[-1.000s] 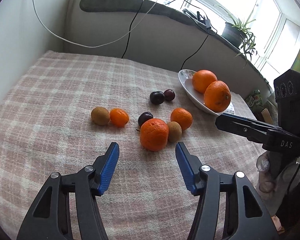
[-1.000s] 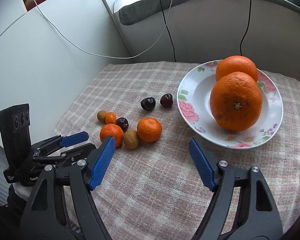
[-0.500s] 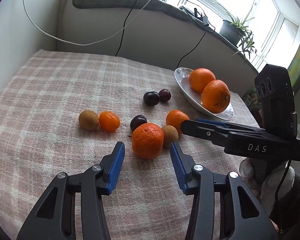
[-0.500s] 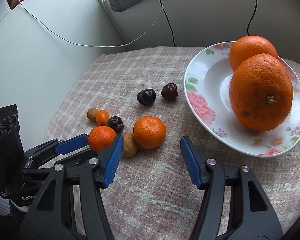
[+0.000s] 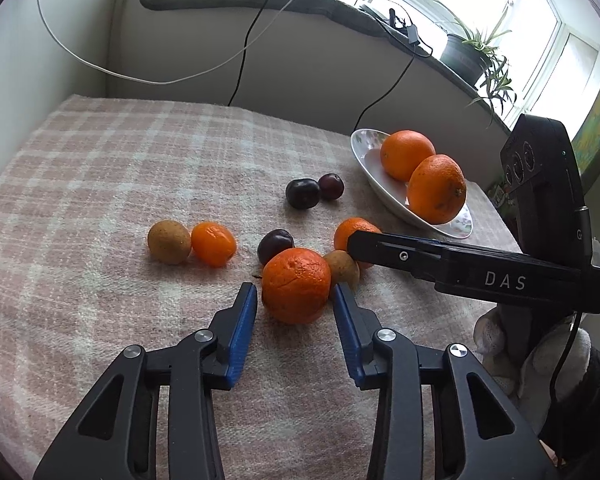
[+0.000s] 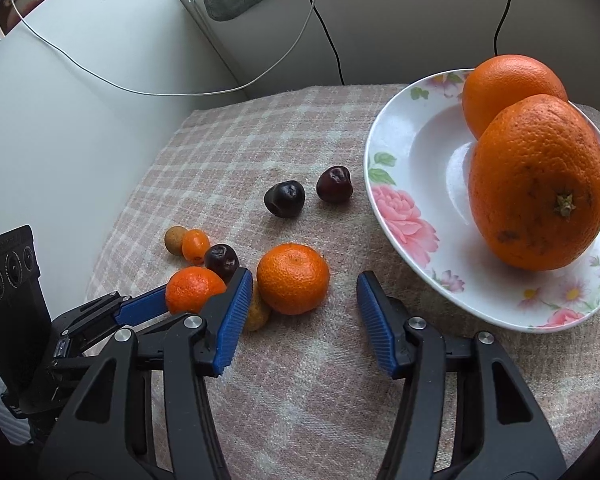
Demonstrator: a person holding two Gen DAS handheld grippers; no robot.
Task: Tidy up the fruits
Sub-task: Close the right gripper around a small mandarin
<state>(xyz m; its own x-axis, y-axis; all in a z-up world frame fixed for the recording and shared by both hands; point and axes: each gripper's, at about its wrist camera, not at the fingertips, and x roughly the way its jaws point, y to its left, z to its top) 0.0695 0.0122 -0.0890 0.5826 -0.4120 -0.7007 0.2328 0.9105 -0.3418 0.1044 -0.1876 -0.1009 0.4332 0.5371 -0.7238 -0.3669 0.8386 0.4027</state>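
both tools moved in; left tool closing around tangerine

Left wrist view: low over pink-and-cream checked cloth, angled down and forward along own blue-padded fingers, facing window sill with potted plant; scattered fruit close ahead.

Right wrist view: same downward tilt, nearer white rose-patterned plate, facing white wall and grey sill pad.

Shared: plate, two large oranges on it, loose fruit cluster, cloth. Each view catches other gripper at frame edge.
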